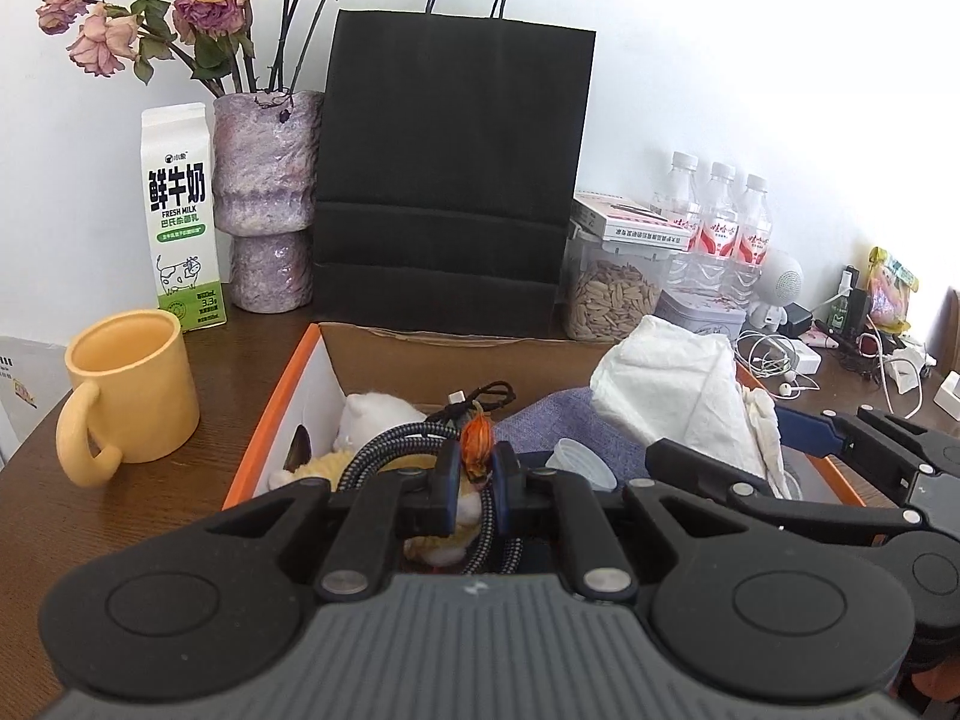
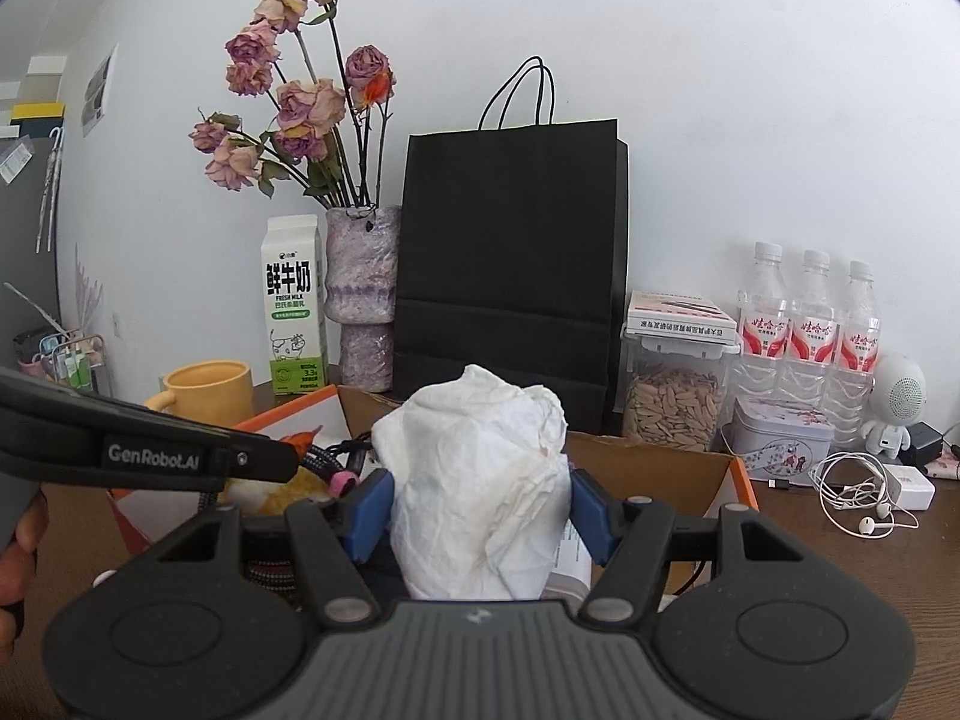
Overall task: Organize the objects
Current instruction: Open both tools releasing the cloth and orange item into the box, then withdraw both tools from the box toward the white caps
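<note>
My left gripper is shut on a small dried orange flower head, held over an open cardboard box with an orange rim. Inside the box lie a white and yellow plush toy, braided cables, blue cloth and a small clear plastic cup. My right gripper is shut on a crumpled white tissue wad, its blue pads pressing both sides, above the same box. In the left wrist view the tissue wad and right gripper hang over the box's right side.
Behind the box stand a black paper bag, a purple vase of dried roses and a milk carton. A yellow mug sits left. A seed jar, three water bottles, a tin and earphones crowd the right.
</note>
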The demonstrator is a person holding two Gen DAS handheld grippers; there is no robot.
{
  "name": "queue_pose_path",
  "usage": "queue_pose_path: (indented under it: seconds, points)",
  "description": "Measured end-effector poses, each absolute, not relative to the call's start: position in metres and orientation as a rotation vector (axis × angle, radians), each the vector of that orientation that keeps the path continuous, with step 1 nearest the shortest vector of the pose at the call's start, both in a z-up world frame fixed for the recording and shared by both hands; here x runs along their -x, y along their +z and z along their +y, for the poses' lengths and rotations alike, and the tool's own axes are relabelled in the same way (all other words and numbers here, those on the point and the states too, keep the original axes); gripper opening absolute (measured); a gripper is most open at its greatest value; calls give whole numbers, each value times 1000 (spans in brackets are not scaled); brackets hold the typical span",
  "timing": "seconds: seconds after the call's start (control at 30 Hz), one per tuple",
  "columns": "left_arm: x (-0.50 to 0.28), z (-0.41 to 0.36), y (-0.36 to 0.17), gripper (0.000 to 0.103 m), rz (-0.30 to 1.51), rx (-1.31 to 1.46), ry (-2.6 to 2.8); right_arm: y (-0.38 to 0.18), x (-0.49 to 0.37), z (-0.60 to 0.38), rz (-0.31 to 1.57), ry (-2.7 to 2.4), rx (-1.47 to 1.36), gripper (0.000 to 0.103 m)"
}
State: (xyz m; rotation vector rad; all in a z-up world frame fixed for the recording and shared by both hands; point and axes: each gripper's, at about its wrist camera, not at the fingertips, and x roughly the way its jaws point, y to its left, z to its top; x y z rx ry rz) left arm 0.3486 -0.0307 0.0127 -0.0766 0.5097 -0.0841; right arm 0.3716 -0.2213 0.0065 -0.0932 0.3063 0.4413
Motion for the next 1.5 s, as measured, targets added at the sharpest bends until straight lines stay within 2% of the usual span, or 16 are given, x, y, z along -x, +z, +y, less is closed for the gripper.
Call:
queue_pose_path:
  seconds: [0.13,0.17,0.27,0.33,0.37,0.4,0.47,1.07,1.5]
  points:
    - [-356,-28,10,13,516,68,-86,3,-379,-219,318,442,106,65]
    - [-357,-27,10,17,514,67,-78,2,-380,-219,322,440,108,68]
    - [-355,-26,10,49,501,50,-71,0,-380,-219,338,440,107,75]
    - [-353,-26,11,59,493,48,-67,-1,-380,-220,345,432,102,79]
    - [-352,-26,12,68,490,50,-64,-1,-379,-220,347,428,101,82]
    - [-352,-26,12,85,488,50,-59,-1,-379,-221,347,424,99,87]
    - [-349,-26,13,103,475,47,-47,-2,-378,-222,349,418,96,103]
    - [-337,-23,19,103,476,66,-40,2,-362,-216,300,385,105,103]
    - [-292,4,25,103,475,97,9,2,-313,-204,291,376,117,103]
